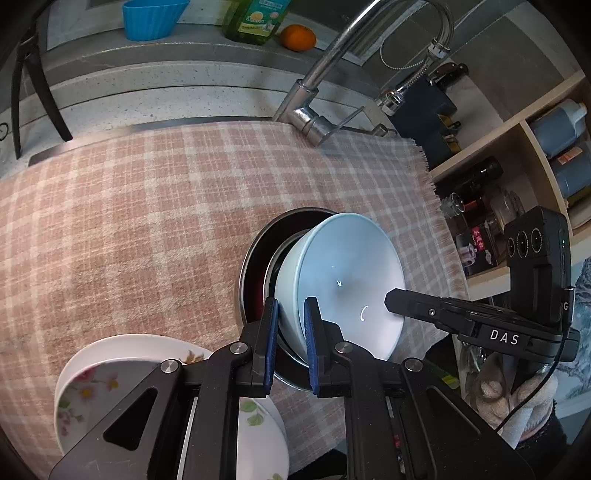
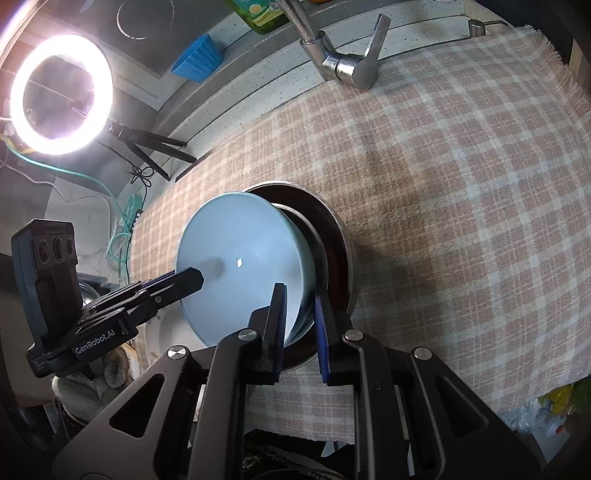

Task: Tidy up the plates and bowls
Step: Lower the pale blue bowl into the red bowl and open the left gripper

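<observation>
A light blue bowl (image 1: 347, 280) is held tilted above a steel bowl (image 1: 255, 266) with a dark red inside on the checked cloth. My left gripper (image 1: 291, 306) is shut on the blue bowl's near rim. My right gripper (image 2: 301, 295) is shut on the opposite rim of the blue bowl (image 2: 240, 273), just over the steel bowl (image 2: 340, 236). Each gripper shows in the other's view, the right (image 1: 391, 297) and the left (image 2: 195, 277). A stack of white floral plates (image 1: 110, 369) lies at the lower left under my left gripper.
A pink checked cloth (image 1: 147, 206) covers the sink area. A chrome faucet (image 1: 317, 110) stands behind it. A blue cup (image 1: 151, 20), green soap bottle (image 1: 258, 18) and orange (image 1: 297, 37) sit on the back counter. Shelves with bottles (image 1: 517, 177) are right. A ring light (image 2: 59, 94) shines left.
</observation>
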The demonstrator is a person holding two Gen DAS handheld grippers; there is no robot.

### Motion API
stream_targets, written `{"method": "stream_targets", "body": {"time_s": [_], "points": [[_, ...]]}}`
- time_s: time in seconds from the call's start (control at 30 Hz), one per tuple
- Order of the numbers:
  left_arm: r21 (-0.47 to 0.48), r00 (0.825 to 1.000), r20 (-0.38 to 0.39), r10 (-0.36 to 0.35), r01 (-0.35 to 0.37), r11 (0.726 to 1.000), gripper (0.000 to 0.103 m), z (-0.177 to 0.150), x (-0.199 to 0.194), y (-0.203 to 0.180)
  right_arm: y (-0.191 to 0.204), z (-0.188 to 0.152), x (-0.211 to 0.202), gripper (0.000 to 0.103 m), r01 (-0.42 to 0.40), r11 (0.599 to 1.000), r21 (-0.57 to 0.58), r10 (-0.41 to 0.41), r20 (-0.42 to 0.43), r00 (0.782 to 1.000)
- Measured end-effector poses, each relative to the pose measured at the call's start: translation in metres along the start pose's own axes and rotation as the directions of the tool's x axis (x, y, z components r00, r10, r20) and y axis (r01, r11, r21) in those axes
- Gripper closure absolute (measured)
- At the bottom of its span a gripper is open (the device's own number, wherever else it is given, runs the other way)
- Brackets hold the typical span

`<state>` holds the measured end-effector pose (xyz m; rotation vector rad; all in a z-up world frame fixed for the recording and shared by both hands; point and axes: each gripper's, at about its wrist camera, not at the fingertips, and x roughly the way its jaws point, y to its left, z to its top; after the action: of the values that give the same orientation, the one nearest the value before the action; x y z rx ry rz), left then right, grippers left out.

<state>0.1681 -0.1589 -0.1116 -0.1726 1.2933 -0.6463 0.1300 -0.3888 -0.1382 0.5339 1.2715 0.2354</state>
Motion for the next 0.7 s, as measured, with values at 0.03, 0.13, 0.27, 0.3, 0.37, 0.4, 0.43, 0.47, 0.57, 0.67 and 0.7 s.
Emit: {"method": "stream_targets", "body": {"time_s": [0.03, 0.13, 0.27, 0.3, 0.37, 0.4, 0.43, 0.47, 0.57, 0.67, 0.7], "points": [[-0.001, 1.0, -0.001, 0.001, -0.001, 1.0, 0.09, 0.0, 0.001, 0.0, 0.0, 0.0, 0.0, 0.088, 0.011, 1.0, -0.003, -0.011, 0.004, 1.0], [-0.003, 1.0, 0.0, 0.008, -0.008, 1.0, 0.089, 0.002, 0.001, 0.001, -0.002, 0.002, -0.003, 0.087, 0.023, 1.0, -0.006, -0.023, 0.012, 1.0], [-0.002, 1.0, 0.008, 0.014, -0.014, 1.0, 0.085, 0.002, -0.003, 0.001, -0.003, 0.001, -0.012, 0.06, 0.015, 1.0, -0.01, -0.014, 0.049, 0.999], [0.003, 1.0, 0.009, 0.013, -0.013, 1.0, 0.082, 0.002, -0.005, 0.0, -0.004, 0.001, -0.014, 0.055, 0.01, 1.0, -0.01, -0.009, 0.056, 0.998], [0.004, 1.0, 0.022, 0.016, -0.016, 1.0, 0.076, 0.002, -0.01, 0.0, -0.004, 0.0, -0.019, 0.053, -0.012, 1.0, -0.013, 0.012, 0.071, 0.997], [0.006, 0.999, 0.028, 0.018, -0.019, 1.0, 0.076, 0.002, -0.012, 0.0, -0.004, 0.0, -0.021, 0.052, -0.012, 1.0, -0.013, 0.012, 0.076, 0.997], [0.005, 0.999, 0.035, 0.021, -0.021, 1.0, 0.076, 0.002, -0.014, 0.0, -0.005, -0.001, -0.022, 0.052, -0.007, 1.0, -0.011, 0.008, 0.086, 0.996], [0.002, 0.999, 0.042, 0.019, -0.019, 1.0, 0.076, 0.002, -0.017, 0.001, -0.006, -0.001, -0.024, 0.052, -0.002, 1.0, -0.009, 0.003, 0.095, 0.995], [-0.022, 0.998, 0.063, 0.019, -0.017, 1.0, 0.076, 0.001, -0.023, 0.009, -0.013, -0.003, -0.028, 0.052, -0.008, 1.0, 0.01, 0.007, 0.115, 0.993], [-0.055, 0.997, 0.071, 0.027, -0.023, 0.998, 0.076, -0.001, -0.023, 0.017, -0.02, -0.005, -0.032, 0.051, -0.006, 1.0, 0.02, 0.003, 0.13, 0.991], [-0.068, 0.997, 0.074, 0.036, -0.031, 0.997, 0.076, -0.004, -0.023, 0.021, -0.023, -0.005, -0.033, 0.052, -0.004, 1.0, 0.024, 0.001, 0.135, 0.991]]}}
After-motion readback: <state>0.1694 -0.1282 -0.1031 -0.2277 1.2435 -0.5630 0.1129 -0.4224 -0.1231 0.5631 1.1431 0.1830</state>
